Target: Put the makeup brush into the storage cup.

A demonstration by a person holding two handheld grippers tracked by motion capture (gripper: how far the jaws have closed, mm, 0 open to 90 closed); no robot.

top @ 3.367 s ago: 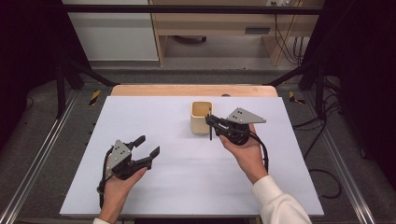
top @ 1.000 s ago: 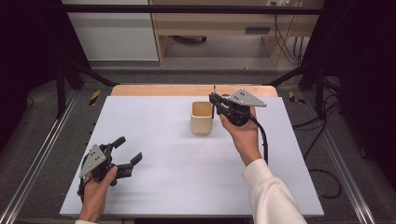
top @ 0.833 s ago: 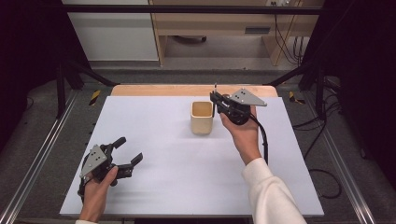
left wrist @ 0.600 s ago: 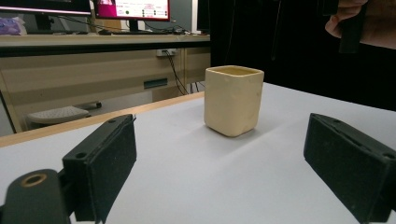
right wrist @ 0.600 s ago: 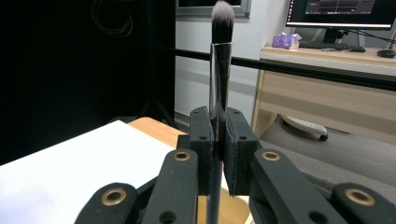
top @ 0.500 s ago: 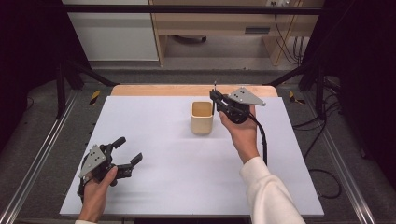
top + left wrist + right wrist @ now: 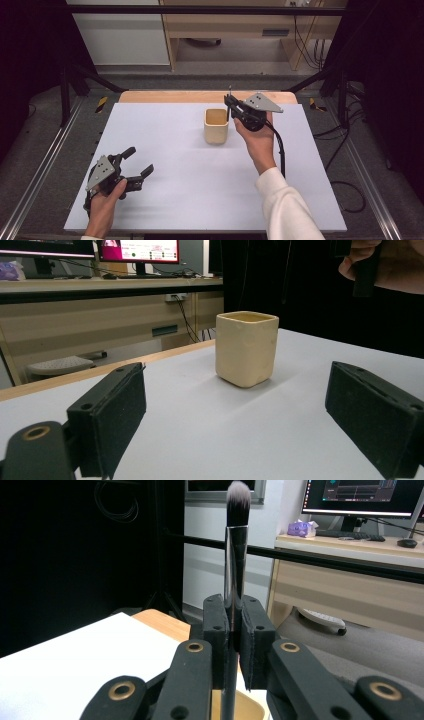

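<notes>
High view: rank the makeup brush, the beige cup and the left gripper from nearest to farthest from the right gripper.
1. The makeup brush: clamped upright in the right gripper itself.
2. The beige cup: just left of it, standing mid-table.
3. The left gripper: far off at the table's near left corner, open, holding nothing.

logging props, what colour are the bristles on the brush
Grey-white bristles on the brush, clearest in the right gripper view.
</notes>
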